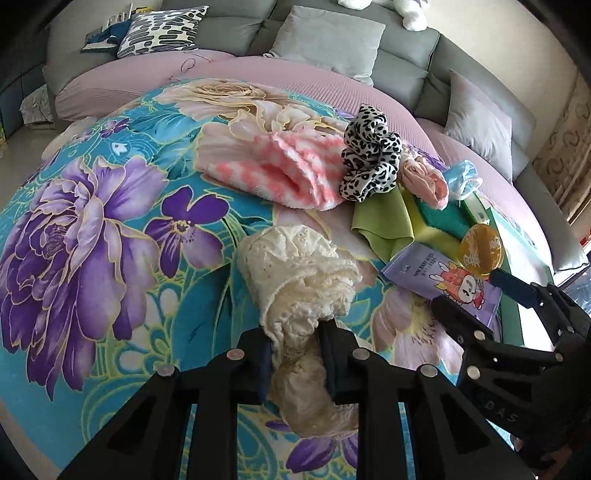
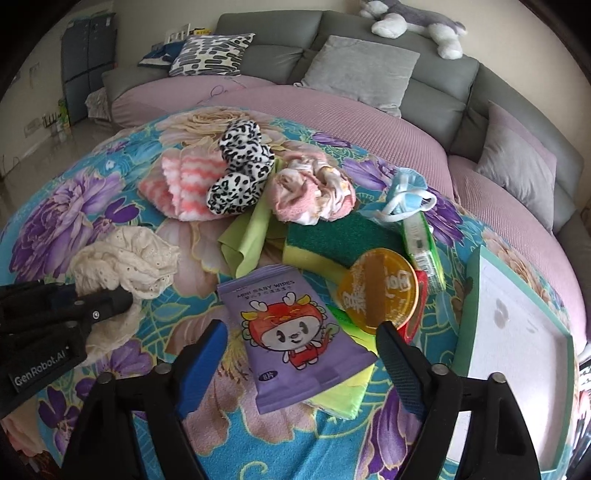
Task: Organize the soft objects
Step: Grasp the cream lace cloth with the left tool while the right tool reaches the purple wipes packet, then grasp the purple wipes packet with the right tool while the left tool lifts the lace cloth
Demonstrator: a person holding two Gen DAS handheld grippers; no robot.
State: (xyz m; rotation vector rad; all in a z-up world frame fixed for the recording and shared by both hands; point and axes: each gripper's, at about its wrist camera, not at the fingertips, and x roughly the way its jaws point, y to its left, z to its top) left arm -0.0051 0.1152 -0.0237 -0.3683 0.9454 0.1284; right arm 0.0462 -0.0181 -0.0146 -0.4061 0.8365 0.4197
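Note:
My left gripper [image 1: 295,338] is shut on a cream lace cloth [image 1: 299,269], which rests on the floral blanket [image 1: 92,229]; it also shows in the right wrist view [image 2: 125,258], with the left gripper [image 2: 110,302] on its near end. My right gripper [image 2: 301,345] is open and empty, its jaws either side of a purple baby wipes pack [image 2: 291,332]. Behind lie a pink striped towel [image 2: 181,184], a leopard-print scrunchie [image 2: 240,173], a pink cloth bundle [image 2: 314,192], a green cloth [image 2: 247,236], a green-yellow sponge [image 2: 332,243] and a blue face mask [image 2: 402,192].
A round orange-lidded cup [image 2: 380,291] and a green tissue pack [image 2: 424,243] lie right of the sponge. A green-framed white box [image 2: 513,317] stands at the right. A grey sofa [image 2: 436,85] with cushions and a plush dog [image 2: 417,26] curves behind.

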